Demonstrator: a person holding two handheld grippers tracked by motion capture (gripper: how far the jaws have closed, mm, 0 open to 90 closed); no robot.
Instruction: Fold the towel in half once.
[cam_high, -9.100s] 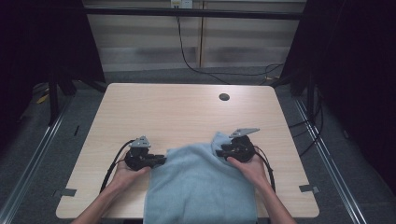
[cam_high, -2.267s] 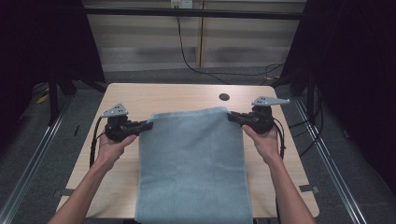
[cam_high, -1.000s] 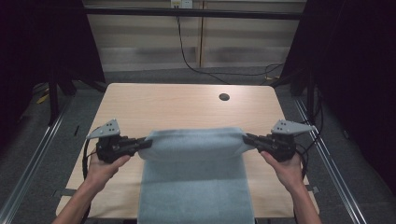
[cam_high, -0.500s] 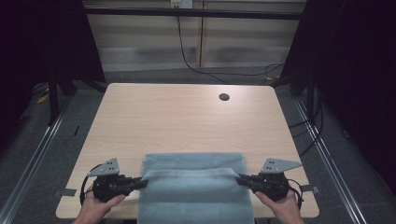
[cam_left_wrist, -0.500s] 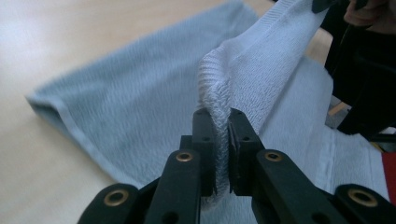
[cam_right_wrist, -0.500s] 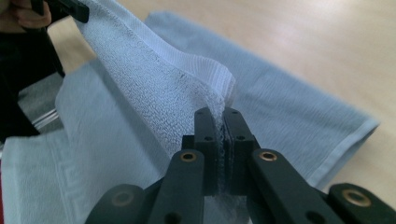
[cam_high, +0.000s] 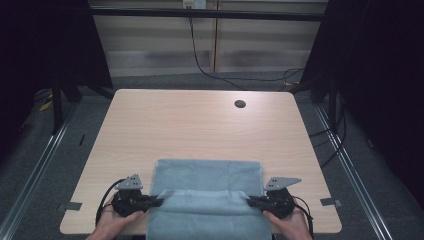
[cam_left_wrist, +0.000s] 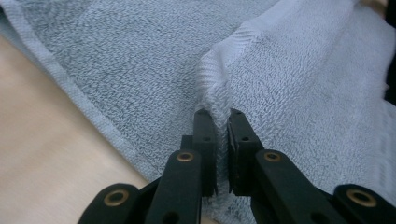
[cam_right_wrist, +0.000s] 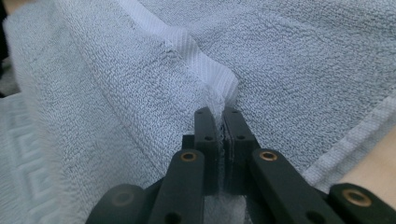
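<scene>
Both grippers are clamped on a pale blue towel (cam_high: 207, 200) at the bottom centre of the high view: left gripper (cam_high: 156, 202) pinches its left corner, right gripper (cam_high: 251, 201) its right corner, the doubled cloth lying on the wooden table (cam_high: 200, 130).

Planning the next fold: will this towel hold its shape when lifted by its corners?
Probably not: the towel sags between the left gripper and right gripper, so it looks floppy. Its looped pile seems unlikely to slip from shut jaws.

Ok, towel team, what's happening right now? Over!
Left gripper and right gripper shut on towel corners. Far half flat on table. Nothing in the way.
</scene>
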